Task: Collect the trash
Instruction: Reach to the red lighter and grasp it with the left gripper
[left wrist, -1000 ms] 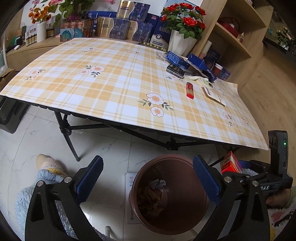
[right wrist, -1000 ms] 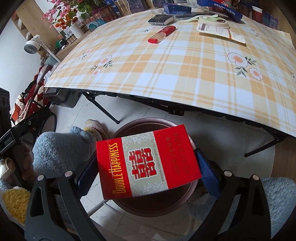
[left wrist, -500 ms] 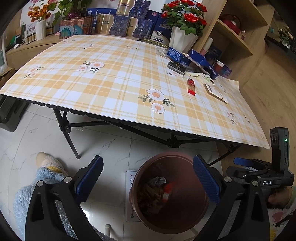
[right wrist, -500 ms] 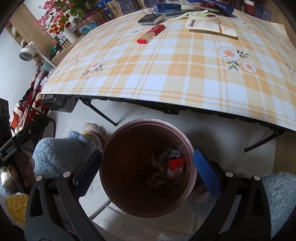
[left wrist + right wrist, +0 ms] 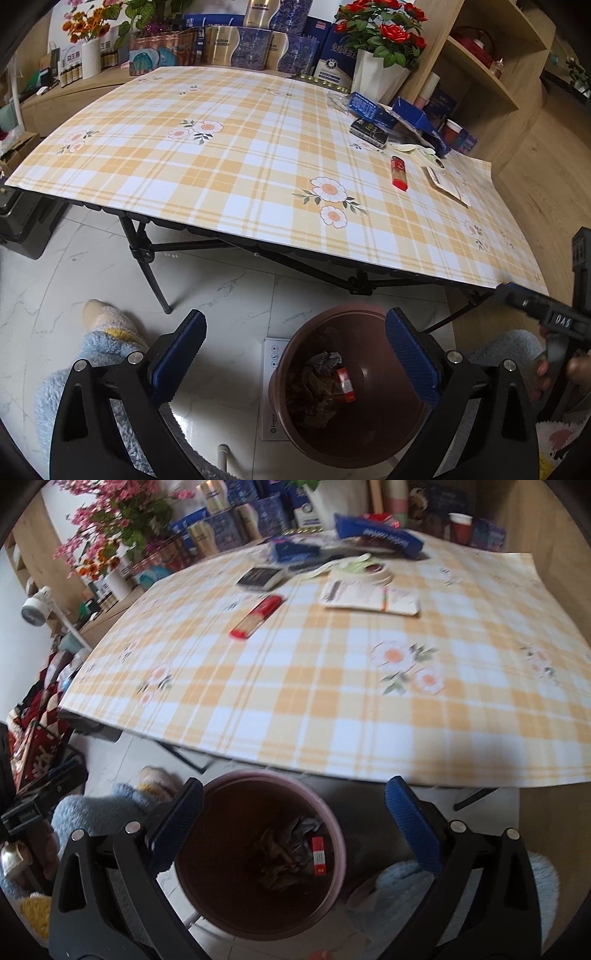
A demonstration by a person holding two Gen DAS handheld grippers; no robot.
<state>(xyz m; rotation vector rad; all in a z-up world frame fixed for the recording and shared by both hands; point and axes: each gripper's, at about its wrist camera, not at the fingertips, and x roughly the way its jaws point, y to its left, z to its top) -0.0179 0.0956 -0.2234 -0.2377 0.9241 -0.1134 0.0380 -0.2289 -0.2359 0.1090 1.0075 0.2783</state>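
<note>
**Both grippers empty above the bin, red pack inside**

Left gripper point(image 5: 293, 352) — jaws spread wide, nothing between the blue pads. It hangs over white marble floor, near the front edge of the folding table point(image 5: 258, 236). Its right finger overlaps the rim of the brown trash bin point(image 5: 369, 314).

Right gripper point(image 5: 293, 829) — jaws likewise wide apart, holding nothing, positioned over the bin point(image 5: 332, 834). View is motion-blurred.

Bin contents: red cigarette pack point(image 5: 318, 854) lying against the inner wall on the right side, touching a heap of crumpled brown and grey wrappers point(image 5: 284, 849). Same pack visible from the left wrist view point(image 5: 344, 384).

On the yellow plaid tablecloth point(image 5: 221, 166), far right end:
- red lighter-shaped item point(image 5: 399, 172), alone, nearest the front
- white printed leaflet point(image 5: 371, 597) just beside it
- dark small box point(image 5: 368, 129) behind the lighter
- long blue carton point(image 5: 378, 537) at the back, near a white vase of red roses point(image 5: 380, 74)

Person's fuzzy blue slippers point(image 5: 107, 328) on the floor left of the bin
</note>
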